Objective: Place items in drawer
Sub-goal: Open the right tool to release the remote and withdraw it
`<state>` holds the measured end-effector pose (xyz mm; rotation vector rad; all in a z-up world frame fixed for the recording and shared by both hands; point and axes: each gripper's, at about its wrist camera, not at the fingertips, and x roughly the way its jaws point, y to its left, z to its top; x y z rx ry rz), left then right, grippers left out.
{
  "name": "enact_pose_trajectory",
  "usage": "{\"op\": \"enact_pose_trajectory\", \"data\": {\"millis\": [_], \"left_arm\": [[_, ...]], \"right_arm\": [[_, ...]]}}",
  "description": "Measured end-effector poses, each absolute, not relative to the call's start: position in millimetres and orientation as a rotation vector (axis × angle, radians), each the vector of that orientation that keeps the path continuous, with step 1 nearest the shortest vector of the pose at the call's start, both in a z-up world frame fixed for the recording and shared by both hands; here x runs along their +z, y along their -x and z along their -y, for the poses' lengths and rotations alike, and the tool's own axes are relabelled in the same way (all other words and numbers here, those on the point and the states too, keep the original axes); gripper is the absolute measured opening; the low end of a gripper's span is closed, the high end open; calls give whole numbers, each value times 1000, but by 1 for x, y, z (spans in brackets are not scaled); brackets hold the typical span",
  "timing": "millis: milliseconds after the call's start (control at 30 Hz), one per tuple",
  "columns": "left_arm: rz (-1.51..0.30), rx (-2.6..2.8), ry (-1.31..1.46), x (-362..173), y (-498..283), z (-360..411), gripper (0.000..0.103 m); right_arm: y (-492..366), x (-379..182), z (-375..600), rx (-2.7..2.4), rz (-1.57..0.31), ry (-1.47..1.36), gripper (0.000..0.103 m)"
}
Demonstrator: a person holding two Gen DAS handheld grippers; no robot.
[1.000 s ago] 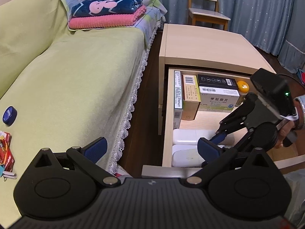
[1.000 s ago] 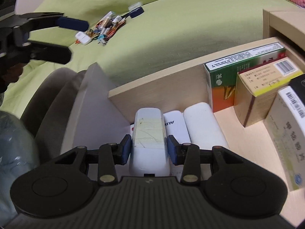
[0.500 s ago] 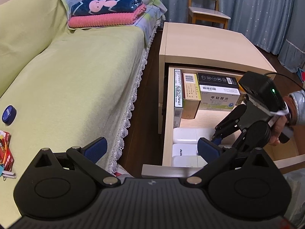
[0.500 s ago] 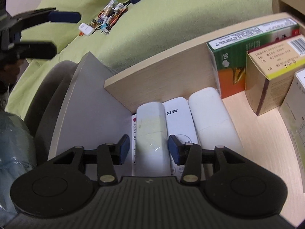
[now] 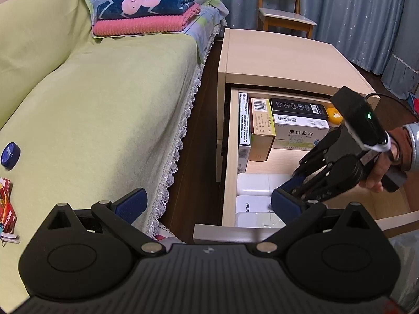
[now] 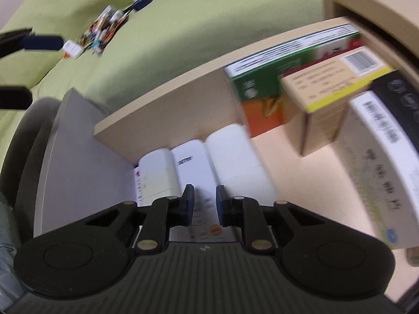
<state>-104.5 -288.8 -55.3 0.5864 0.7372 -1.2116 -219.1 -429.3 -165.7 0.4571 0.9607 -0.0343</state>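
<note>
Lying beside right hand-held gripper (image 6: 204, 204), white remote (image 6: 157, 175), in drawer (image 6: 167, 120)

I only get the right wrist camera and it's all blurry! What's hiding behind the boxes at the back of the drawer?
Observer: A small round orange object sits in the back right corner, beside the flat black box.
Operator: What's past the cabinet?
Observer: A pale wooden chair stands there, in front of blue curtains.
Operator: And at the far end of the sofa?
Observer: A folded navy blanket lies on top of a folded pink blanket on the green sofa.
</note>
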Motion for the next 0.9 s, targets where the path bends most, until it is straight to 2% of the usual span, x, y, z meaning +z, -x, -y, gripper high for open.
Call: {"op": "enact_pose_trajectory", "data": {"millis": [567,733,900], "left_arm": [[-749,-1232,-598,-60,107,290,101],[-751,-1240,-601,-62,108,291,101],[-752,-1253,-602,-63,110,293,101]], "right_arm": [[213,-168,417,41,-951,-572,15],[231,-154,425,-63,-915,-603,15],[262,-150,417,-100,-1016,-566,15]]}}
